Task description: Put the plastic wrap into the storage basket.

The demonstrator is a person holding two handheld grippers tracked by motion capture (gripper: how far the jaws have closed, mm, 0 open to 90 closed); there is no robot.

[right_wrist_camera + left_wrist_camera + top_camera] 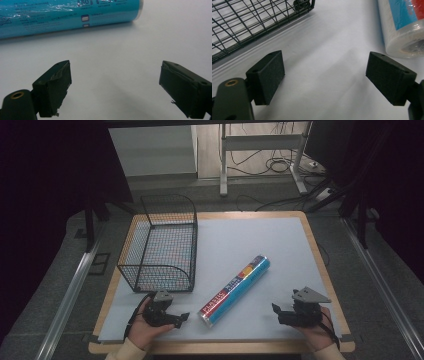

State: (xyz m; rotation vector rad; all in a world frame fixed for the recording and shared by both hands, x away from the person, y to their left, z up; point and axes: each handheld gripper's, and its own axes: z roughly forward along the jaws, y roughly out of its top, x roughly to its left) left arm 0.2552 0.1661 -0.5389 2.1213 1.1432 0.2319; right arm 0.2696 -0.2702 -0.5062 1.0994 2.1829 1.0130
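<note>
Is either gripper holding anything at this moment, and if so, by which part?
Nothing is held. The left gripper and right gripper both rest open on the table, jaws apart, with the roll lying untouched between them.

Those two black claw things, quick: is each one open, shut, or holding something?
Left gripper: open, holding nothing.
Right gripper: open, holding nothing.

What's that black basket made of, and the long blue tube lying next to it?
The basket looks like thin metal wire, coated dark and matte: its walls are an open grid you see straight through. The tube seems to be a white roll sealed in glossy printed plastic film, judging by the glare and wrinkles; what the roll is made of is unclear.
</note>
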